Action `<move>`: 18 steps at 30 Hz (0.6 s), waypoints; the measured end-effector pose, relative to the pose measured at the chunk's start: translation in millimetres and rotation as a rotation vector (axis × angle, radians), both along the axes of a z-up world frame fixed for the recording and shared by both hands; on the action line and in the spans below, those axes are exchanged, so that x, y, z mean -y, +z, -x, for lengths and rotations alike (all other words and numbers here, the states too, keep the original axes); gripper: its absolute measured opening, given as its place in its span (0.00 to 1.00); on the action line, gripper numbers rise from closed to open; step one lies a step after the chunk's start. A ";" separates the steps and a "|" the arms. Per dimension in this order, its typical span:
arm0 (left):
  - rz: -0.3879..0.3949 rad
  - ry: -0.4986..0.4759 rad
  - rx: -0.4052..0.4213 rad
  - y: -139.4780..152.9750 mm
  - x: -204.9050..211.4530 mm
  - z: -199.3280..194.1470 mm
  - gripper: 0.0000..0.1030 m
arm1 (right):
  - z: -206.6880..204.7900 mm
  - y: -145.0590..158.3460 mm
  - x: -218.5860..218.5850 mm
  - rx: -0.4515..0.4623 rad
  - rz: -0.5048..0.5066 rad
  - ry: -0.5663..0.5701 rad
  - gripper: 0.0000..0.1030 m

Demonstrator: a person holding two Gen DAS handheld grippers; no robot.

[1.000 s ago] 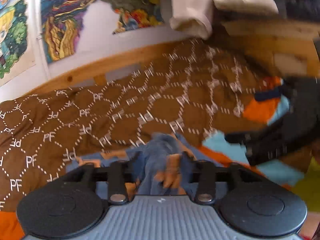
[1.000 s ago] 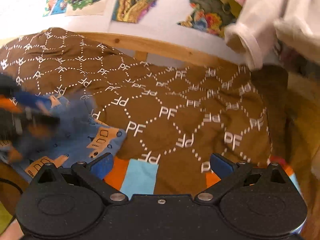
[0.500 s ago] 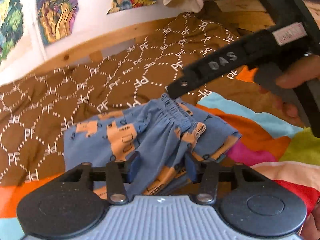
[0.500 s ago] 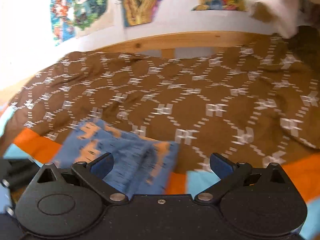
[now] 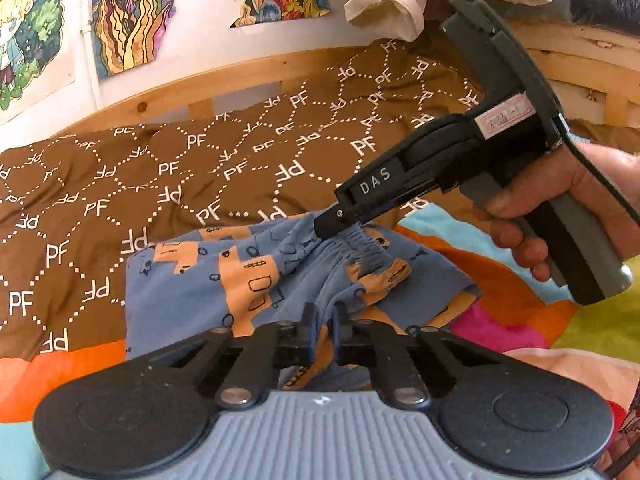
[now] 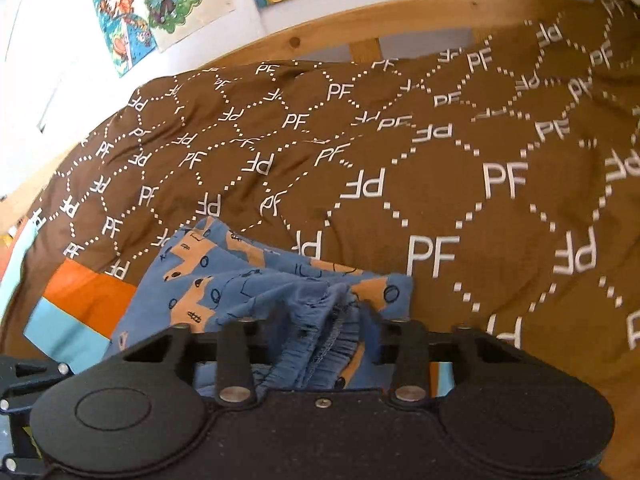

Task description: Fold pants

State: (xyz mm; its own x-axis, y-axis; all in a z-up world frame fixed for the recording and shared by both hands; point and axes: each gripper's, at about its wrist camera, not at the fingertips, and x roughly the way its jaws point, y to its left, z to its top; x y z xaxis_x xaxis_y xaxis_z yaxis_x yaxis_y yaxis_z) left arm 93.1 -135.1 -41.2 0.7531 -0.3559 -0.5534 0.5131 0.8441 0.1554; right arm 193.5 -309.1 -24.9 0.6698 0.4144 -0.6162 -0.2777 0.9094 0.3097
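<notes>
The small blue cotton pants with orange vehicle prints (image 5: 256, 280) lie in the lower middle of the left wrist view, on a brown quilted blanket with white "PF" letters (image 5: 200, 168) and partly on a striped cover of orange, light blue and pink (image 5: 500, 280) at the lower right. In the right wrist view the same pants fill the lower middle, with the brown blanket behind them up to the wooden bed rail (image 6: 360, 12) at the top.

The left gripper (image 5: 323, 330) is clenched on a fold of the blue cloth at the near edge; its two fingers stand nearly together with fabric between them. The right gripper (image 6: 320, 332) is pinched on the gathered elastic waistband (image 6: 332, 320), which bunches up between its fingers. In the left wrist view this tool comes in from the upper right, and its tip touches the waistband at the middle of the frame.

As a judgement, the task is partly done. The pants seem already doubled, because layers of cloth show at the edges, but the shape is not yet neat: the waistband is wrinkled and one corner at the right sticks out. What is probably left is to lay the held part down flat, smooth it, and perhaps make one more fold.
</notes>
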 end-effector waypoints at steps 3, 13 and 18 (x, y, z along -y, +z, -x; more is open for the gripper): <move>0.020 -0.019 0.007 4.9 -2.9 0.7 0.04 | 4.3 3.8 1.1 0.021 0.008 -0.026 0.20; 0.105 -0.085 -0.003 23.3 -9.8 8.2 0.03 | 30.3 43.0 3.1 0.074 0.054 -0.078 0.13; 0.097 -0.102 -0.034 8.1 -7.8 6.0 0.03 | 32.8 36.3 4.6 0.050 0.116 -0.079 0.13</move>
